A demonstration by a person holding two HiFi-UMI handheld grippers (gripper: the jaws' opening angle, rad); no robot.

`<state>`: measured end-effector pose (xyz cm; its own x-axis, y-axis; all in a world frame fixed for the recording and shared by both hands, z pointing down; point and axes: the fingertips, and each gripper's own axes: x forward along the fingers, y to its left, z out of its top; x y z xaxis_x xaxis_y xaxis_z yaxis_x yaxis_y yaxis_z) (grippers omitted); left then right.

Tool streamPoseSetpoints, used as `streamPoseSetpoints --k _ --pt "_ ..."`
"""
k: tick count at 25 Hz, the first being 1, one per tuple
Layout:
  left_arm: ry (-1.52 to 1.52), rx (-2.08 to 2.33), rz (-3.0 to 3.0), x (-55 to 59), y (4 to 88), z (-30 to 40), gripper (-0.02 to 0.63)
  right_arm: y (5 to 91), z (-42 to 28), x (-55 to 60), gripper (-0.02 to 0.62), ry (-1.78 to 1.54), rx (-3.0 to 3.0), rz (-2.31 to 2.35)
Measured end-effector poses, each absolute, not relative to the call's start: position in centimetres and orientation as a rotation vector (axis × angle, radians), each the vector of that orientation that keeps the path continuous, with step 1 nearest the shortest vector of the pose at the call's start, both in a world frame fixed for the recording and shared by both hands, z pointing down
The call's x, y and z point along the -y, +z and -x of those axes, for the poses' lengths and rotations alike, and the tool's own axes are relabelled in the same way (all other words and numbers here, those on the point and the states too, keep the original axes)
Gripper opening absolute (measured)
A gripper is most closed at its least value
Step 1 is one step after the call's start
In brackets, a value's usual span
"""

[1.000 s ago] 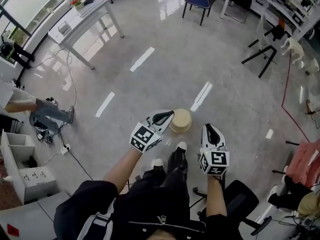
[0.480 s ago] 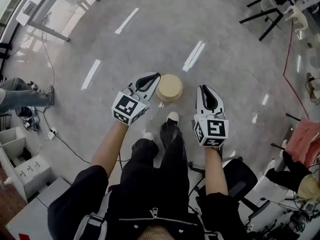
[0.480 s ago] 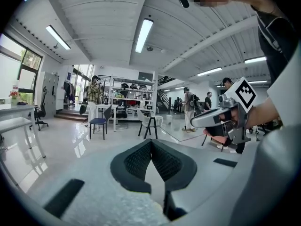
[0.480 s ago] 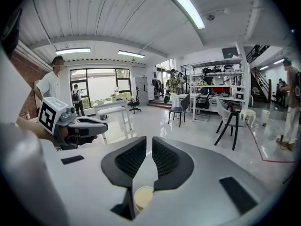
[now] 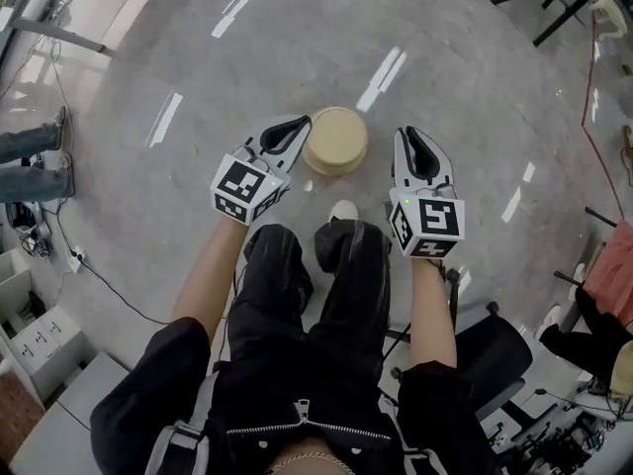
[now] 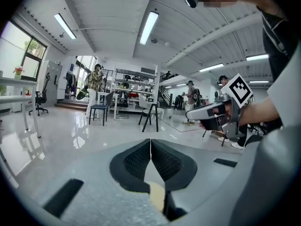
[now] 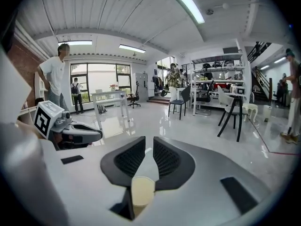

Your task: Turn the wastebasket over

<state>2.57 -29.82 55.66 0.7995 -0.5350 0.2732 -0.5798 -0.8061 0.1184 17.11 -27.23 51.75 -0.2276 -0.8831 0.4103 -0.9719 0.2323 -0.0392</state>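
The wastebasket [image 5: 335, 140] stands on the floor [image 5: 445, 57] between your two grippers. Your left gripper [image 5: 300, 124] has its fingers [image 6: 136, 161] pressed together. On your right gripper [image 5: 408, 133], the fingers [image 7: 167, 159] have just been opening to a narrow gap, with nothing between them.

bright light, fisheye warp

the room is lit by ceiling tubes [image 6: 149, 26] and a window [image 7: 101, 76]. white glare streaks are thrown across the glossy floor [image 5: 475, 117]. only faint shadow is seen at the wastebasket [image 5: 335, 139]. edges are bent and darkened in both gripper views.
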Motion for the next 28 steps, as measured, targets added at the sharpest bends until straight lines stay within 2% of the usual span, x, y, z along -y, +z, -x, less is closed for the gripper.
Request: streamPoseSetpoints --k 4,7,9,13,18,21,28 --pt "0.326 0.871 -2.800 29.5 62.1 -2.7 0.006 56.9 -17.8 27.6 0.038 0.368 2.228 -1.755" --pt "0.339 0.854 -2.811 29.5 67.0 -3.2 0.018 61.0 -18.7 28.3 0.104 0.360 2.249 -1.742" --pt "0.349 0.843 -2.807 29.5 70.1 -3.3 0.059 64.0 -19.0 28.6 0.118 0.357 2.254 -1.722" --pt "0.342 0.855 -2.801 30.6 75.1 -3.3 0.221 70.1 -18.2 29.0 0.174 0.390 2.283 -1.651" --pt "0.314 0.839 -2.756 32.2 80.5 -3.5 0.312 76.7 -17.1 29.0 0.228 0.445 2.286 -1.564" --pt "0.312 0.805 -2.687 33.1 83.9 -3.5 0.337 80.5 -16.9 28.9 0.238 0.464 2.263 -1.522" --pt "0.294 0.778 -2.554 32.9 89.6 -2.9 0.350 87.5 -17.4 28.7 0.282 0.674 2.269 -1.466"
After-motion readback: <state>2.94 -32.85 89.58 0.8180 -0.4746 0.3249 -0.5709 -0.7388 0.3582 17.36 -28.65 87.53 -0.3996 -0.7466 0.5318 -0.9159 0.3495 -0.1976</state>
